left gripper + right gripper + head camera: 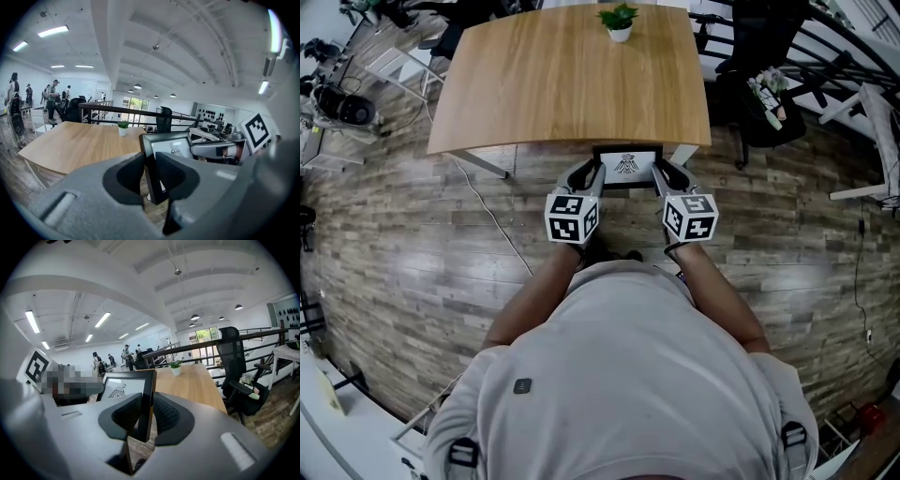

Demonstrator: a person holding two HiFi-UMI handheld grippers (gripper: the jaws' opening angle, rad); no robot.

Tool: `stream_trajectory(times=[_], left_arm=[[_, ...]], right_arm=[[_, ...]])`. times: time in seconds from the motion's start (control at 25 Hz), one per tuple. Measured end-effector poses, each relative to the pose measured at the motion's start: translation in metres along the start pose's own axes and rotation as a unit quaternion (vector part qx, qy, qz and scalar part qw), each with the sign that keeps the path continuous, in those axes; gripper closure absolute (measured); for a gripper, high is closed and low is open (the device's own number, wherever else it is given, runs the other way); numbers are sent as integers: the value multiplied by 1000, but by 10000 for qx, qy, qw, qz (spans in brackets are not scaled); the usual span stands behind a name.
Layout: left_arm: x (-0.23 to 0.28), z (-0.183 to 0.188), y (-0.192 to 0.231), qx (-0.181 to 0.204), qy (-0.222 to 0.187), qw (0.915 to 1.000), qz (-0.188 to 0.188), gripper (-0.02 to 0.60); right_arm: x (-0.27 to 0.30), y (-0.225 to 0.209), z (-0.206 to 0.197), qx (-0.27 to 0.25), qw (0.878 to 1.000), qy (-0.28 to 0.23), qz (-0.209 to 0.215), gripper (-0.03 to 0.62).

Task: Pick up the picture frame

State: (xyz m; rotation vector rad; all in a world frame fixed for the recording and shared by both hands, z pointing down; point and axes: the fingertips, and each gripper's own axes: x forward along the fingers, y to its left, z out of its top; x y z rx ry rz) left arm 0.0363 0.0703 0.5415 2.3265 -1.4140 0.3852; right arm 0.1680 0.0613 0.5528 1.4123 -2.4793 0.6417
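**Clothing.** The person wears a light grey, short-sleeved T-shirt point(628, 366). A small dark square tag point(522, 385) sits on the fabric. One black strap buckle point(462, 453) shows at the shirt's left edge and a second at its right edge.

**Hand units.** The left gripper point(589, 174) and the right gripper point(666, 174) are of one design. Each has a smooth, rounded housing point(225, 197) moulded in mid-grey. Each jaw has a dark recess lined with a black ribbed pad point(172, 172). A shallow oblong slot point(238, 447) is moulded into the housing's outer flank. Behind the jaws, each unit carries a white cube point(572, 217) with black square markers printed on every visible face.
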Motion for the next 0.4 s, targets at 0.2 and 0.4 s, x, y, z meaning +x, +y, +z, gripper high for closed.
stream_trajectory(times=[0.2,0.4], left_arm=[[-13,-5,-1,-26,-54,10000,17,499],[-19,-4,1,-19,-66,10000,14,499]], right_arm=[[-7,10,-1,-66,10000,-54,27,503],[-11,17,-4,-73,9999,-63,54,502]])
